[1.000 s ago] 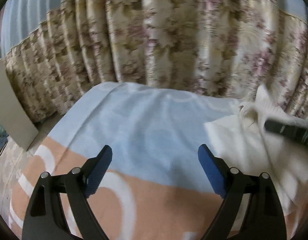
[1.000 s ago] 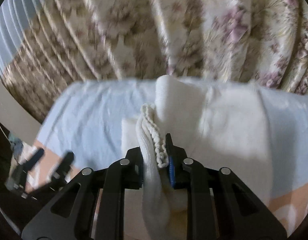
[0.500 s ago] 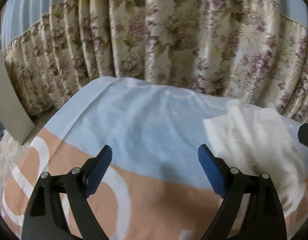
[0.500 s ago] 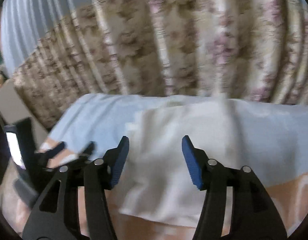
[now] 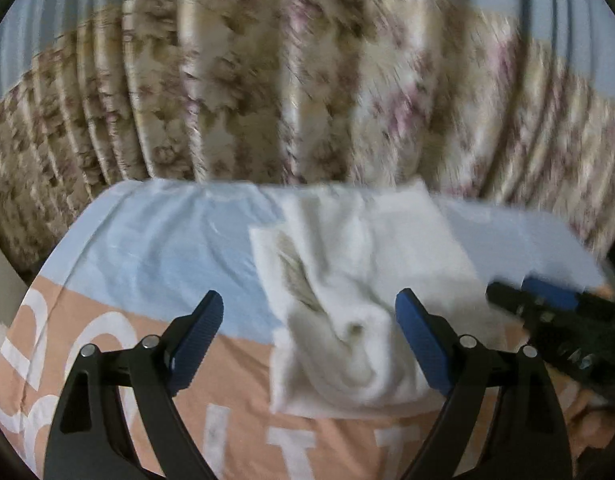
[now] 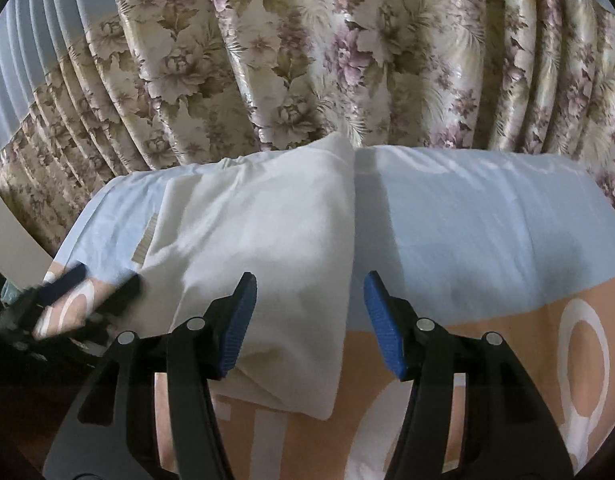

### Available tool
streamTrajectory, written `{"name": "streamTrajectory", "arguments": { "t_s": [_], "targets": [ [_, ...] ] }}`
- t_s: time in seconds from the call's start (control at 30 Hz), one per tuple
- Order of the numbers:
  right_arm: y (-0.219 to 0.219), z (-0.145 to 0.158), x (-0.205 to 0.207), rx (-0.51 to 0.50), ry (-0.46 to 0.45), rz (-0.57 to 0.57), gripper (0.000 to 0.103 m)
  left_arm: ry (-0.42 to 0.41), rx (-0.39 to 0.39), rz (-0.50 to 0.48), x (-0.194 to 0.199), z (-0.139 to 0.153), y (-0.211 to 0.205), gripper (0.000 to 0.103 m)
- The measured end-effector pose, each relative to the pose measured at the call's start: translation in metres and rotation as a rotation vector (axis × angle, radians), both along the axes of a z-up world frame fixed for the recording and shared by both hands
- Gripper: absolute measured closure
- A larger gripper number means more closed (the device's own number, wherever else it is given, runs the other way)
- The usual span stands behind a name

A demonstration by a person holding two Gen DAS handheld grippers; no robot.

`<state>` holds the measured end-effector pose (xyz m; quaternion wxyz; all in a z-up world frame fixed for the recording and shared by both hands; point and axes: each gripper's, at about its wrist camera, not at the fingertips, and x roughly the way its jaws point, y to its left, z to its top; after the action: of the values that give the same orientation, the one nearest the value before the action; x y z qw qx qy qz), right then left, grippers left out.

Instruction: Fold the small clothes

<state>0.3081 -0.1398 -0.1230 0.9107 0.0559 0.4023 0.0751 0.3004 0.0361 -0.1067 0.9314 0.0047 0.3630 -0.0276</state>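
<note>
I see a pleated floral curtain [image 6: 347, 60] hanging behind, pale blue along its top. Below it lies a cloth cover [image 6: 487, 216], light blue at the far side and peach nearer me, with large white letters printed on it.

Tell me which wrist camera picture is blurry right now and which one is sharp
Left wrist view: motion-smeared, the floral curtain streaked and the white garment soft. Right wrist view: sharp, curtain flowers crisp, with a soft shadow across the garment near the open right gripper. Both bend edges, fisheye-style.
</note>
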Motion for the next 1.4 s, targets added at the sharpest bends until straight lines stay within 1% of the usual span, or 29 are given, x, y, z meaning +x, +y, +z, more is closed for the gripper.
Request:
{"name": "streamTrajectory", "arguments": {
  "t_s": [0.03,0.07,0.1,0.13,0.17,0.2,0.23,0.3,0.33,0.37,0.43,0.47,0.5,0.53,0.57,0.6,0.63,0.67,0.7,0.77,0.87,0.97,1.03,1.07,1.17,1.2,1.27,1.33,1.4],
  "targets": [
    [0.000,0.000,-0.002,0.001,0.002,0.003,0.046,0.029,0.016,-0.003,0.003,-0.009,-0.005,0.017],
    [-0.001,-0.002,-0.003,0.002,0.008,0.009,0.046,0.039,0.017,-0.008,0.005,-0.015,-0.007,0.026],
    [-0.001,-0.002,-0.004,-0.001,0.009,0.011,0.046,0.053,0.022,-0.014,0.006,-0.022,-0.007,0.059],
    [-0.001,-0.003,-0.005,-0.011,0.008,0.014,0.046,0.063,0.025,-0.020,0.006,-0.026,-0.006,0.076],
    [0.000,-0.004,-0.005,-0.016,0.010,0.019,0.046,0.062,0.031,-0.022,0.005,-0.029,-0.004,0.080],
    [-0.001,-0.005,-0.006,-0.018,0.012,0.022,0.046,0.049,0.048,-0.025,0.003,-0.028,-0.002,0.088],
    [-0.001,-0.006,-0.006,-0.017,0.013,0.024,0.046,0.040,0.056,-0.027,0.000,-0.026,0.001,0.090],
    [0.000,-0.009,-0.007,-0.010,0.018,0.030,0.045,0.025,0.096,-0.022,-0.002,-0.022,0.010,0.092],
    [0.002,-0.013,-0.007,-0.007,0.024,0.037,0.045,0.038,0.111,-0.013,-0.002,-0.024,0.016,0.092],
    [0.004,-0.019,-0.007,-0.005,0.035,0.046,0.044,0.069,0.101,-0.013,-0.001,-0.030,0.022,0.091],
    [0.009,-0.035,-0.006,-0.006,0.070,0.060,0.044,0.093,0.103,-0.016,-0.001,-0.044,0.028,0.088],
    [0.011,-0.044,-0.006,-0.013,0.088,0.065,0.043,0.082,0.111,-0.022,-0.003,-0.048,0.028,0.088],
    [0.012,-0.055,-0.006,-0.031,0.111,0.067,0.043,0.057,0.148,-0.028,-0.007,-0.052,0.026,0.082],
    [0.012,-0.060,-0.007,-0.042,0.117,0.065,0.041,0.042,0.183,-0.021,-0.009,-0.055,0.025,0.065],
    [0.012,-0.065,-0.010,-0.050,0.113,0.063,0.036,0.022,0.212,0.002,-0.012,-0.056,0.026,0.056],
    [0.011,-0.066,-0.012,-0.053,0.107,0.060,0.034,0.015,0.203,0.033,-0.013,-0.056,0.033,0.039],
    [0.010,-0.066,-0.014,-0.055,0.103,0.062,0.034,0.021,0.174,0.056,-0.013,-0.056,0.041,0.029],
    [0.010,-0.066,-0.015,-0.057,0.102,0.068,0.034,0.030,0.144,0.072,-0.012,-0.057,0.049,0.027],
    [0.010,-0.064,-0.016,-0.058,0.102,0.071,0.034,0.045,0.108,0.079,-0.011,-0.057,0.057,0.026],
    [0.008,-0.056,-0.018,-0.040,0.091,0.076,0.034,0.043,0.095,0.077,-0.011,-0.049,0.059,0.026],
    [0.003,-0.038,-0.020,-0.021,0.033,0.091,0.033,-0.008,0.065,0.081,-0.017,-0.026,0.060,0.026],
    [0.000,-0.025,-0.013,-0.018,0.000,0.086,0.033,-0.073,0.040,0.090,-0.019,-0.001,0.060,0.025],
    [-0.003,-0.022,-0.006,-0.016,-0.005,0.077,0.033,-0.087,0.029,0.097,-0.011,0.009,0.060,0.020],
    [-0.005,-0.021,-0.002,-0.013,-0.003,0.075,0.033,-0.082,0.020,0.097,-0.005,0.010,0.060,0.020],
    [-0.006,-0.020,0.011,-0.011,-0.006,0.067,0.033,-0.043,-0.022,0.106,0.018,0.004,0.065,0.020],
    [-0.005,-0.020,0.014,-0.013,-0.006,0.067,0.033,-0.015,-0.045,0.110,0.028,-0.002,0.067,0.020],
    [-0.005,-0.021,0.022,-0.017,-0.005,0.070,0.033,0.013,-0.065,0.101,0.038,-0.011,0.068,0.020],
    [-0.005,-0.021,0.028,-0.019,-0.008,0.072,0.033,0.041,-0.046,0.094,0.050,-0.022,0.065,0.020],
    [-0.005,-0.024,0.035,-0.012,0.002,0.074,0.033,0.078,-0.068,0.083,0.060,-0.034,0.063,0.020]
  ]
}}
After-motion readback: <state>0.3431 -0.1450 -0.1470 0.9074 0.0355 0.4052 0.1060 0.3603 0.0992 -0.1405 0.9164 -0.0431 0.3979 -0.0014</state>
